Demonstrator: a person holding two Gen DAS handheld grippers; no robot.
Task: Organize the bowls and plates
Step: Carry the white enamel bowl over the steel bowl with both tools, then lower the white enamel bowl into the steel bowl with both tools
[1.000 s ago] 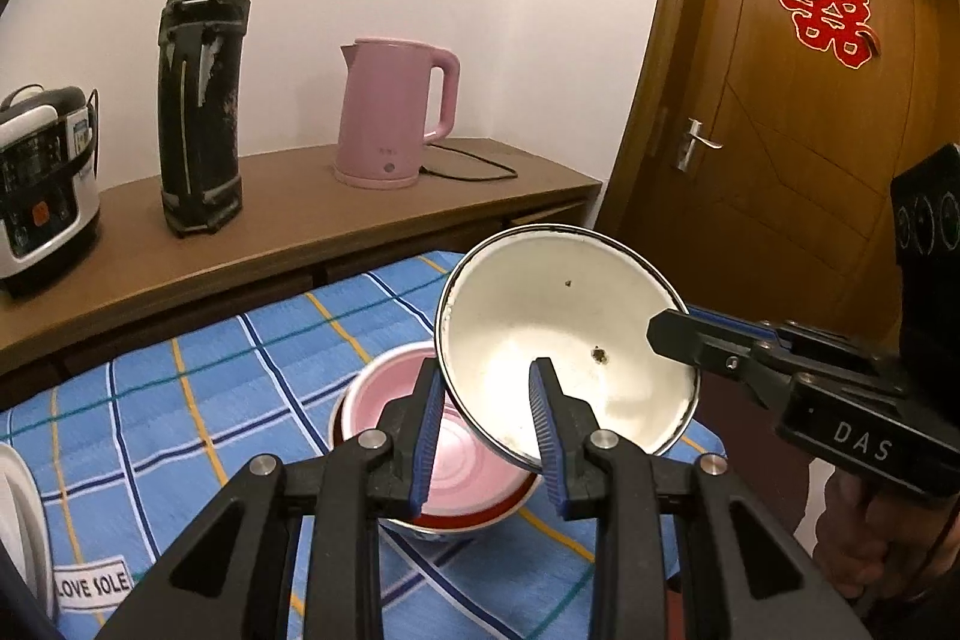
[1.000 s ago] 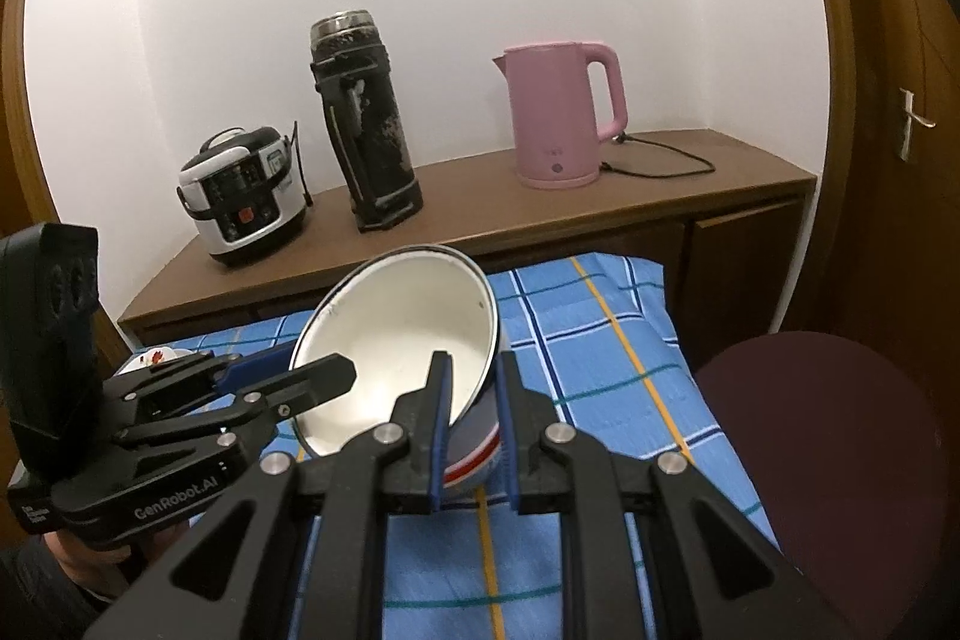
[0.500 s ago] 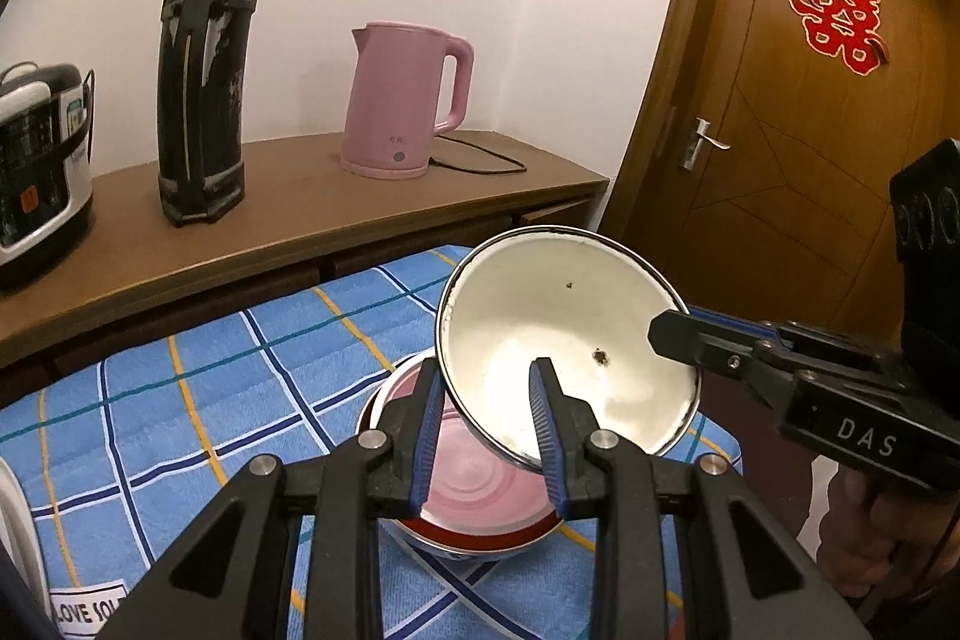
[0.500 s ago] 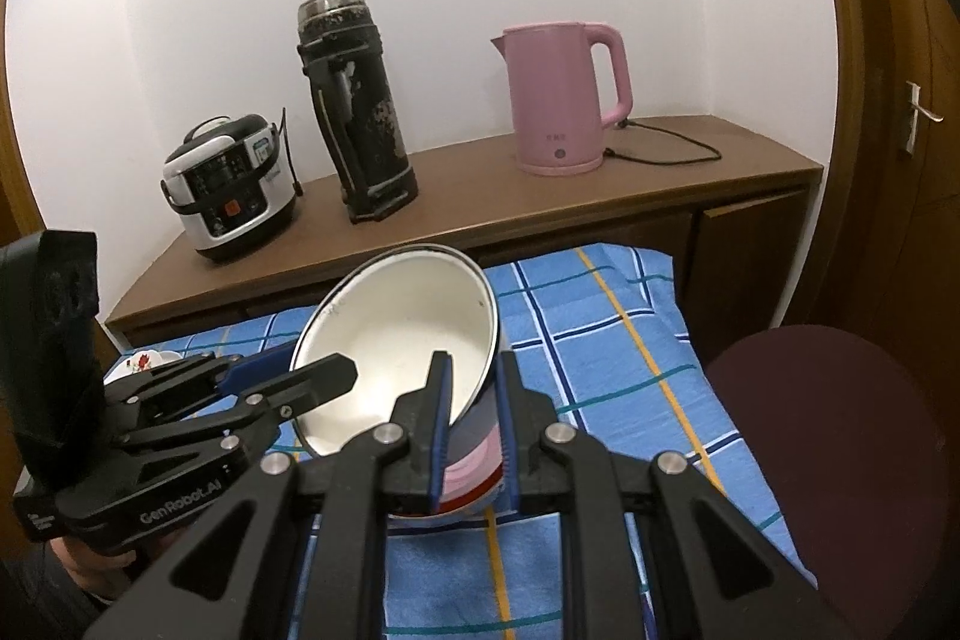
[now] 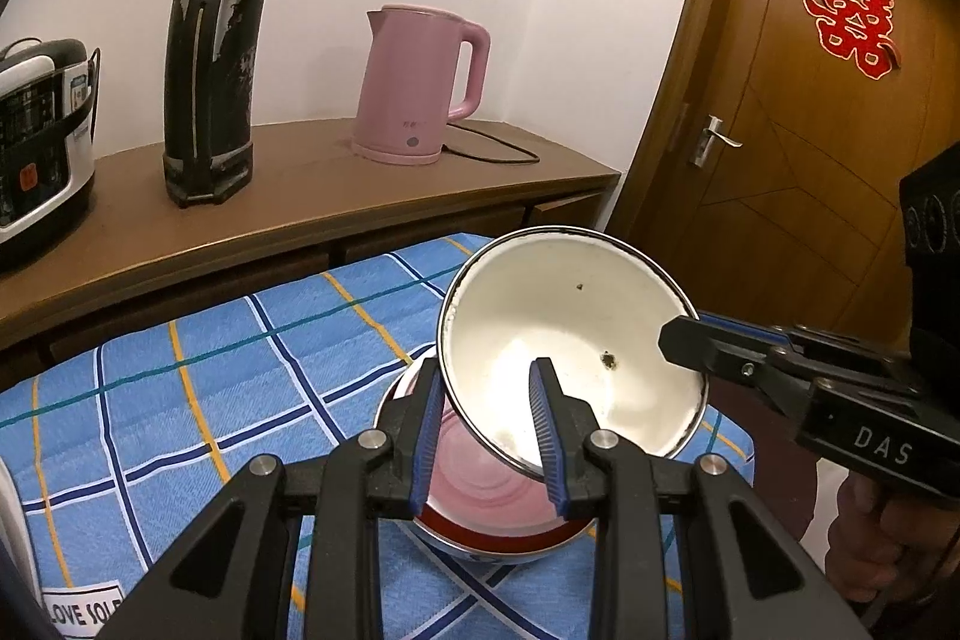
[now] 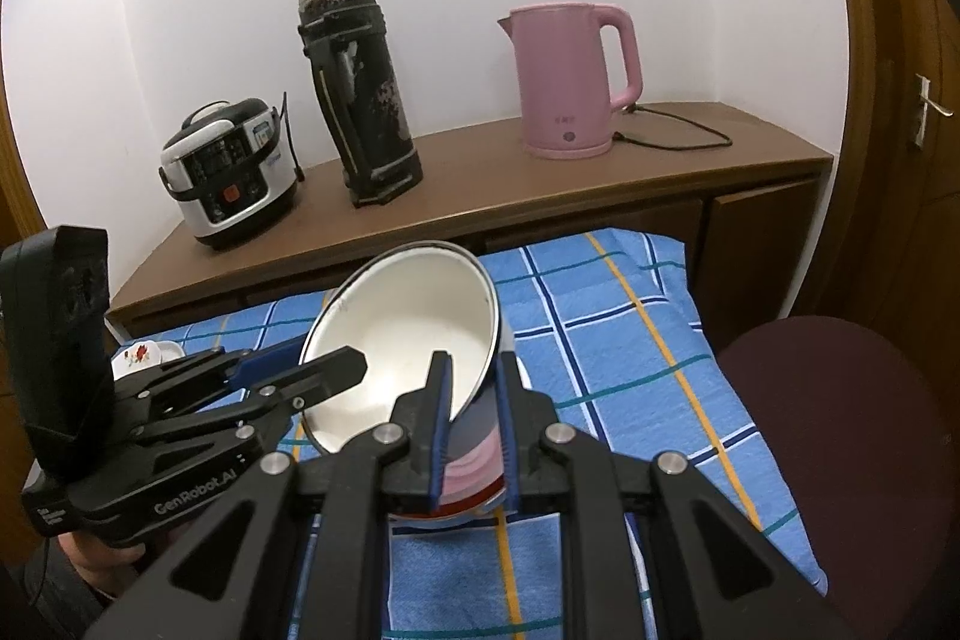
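A white enamel bowl [image 5: 570, 340] with a dark metal rim hangs tilted in the air, held from both sides. My left gripper [image 5: 487, 424] is shut on its near-left rim, one pad inside the bowl and one outside. My right gripper [image 6: 474, 424] is shut on the opposite rim of the white bowl [image 6: 396, 340]. Each gripper shows in the other's view: the right gripper [image 5: 678, 334] and the left gripper [image 6: 336, 364]. Directly below sits a bowl with a pink inside [image 5: 480, 490] on the blue checked cloth [image 5: 210, 388]; its outer wall [image 6: 474, 466] shows pink and red.
A wooden sideboard [image 6: 480, 196] behind the table carries a rice cooker [image 6: 231, 175], a black flask [image 6: 360, 94] and a pink kettle [image 6: 570, 82]. A flowered plate [image 6: 144, 355] lies at the far left. A dark red seat [image 6: 840, 430] and a wooden door [image 5: 810, 130] stand at the right.
Both grippers have carried the white bowl across and down, so the pink bowl now lies straight beneath it. Both grips are unchanged.
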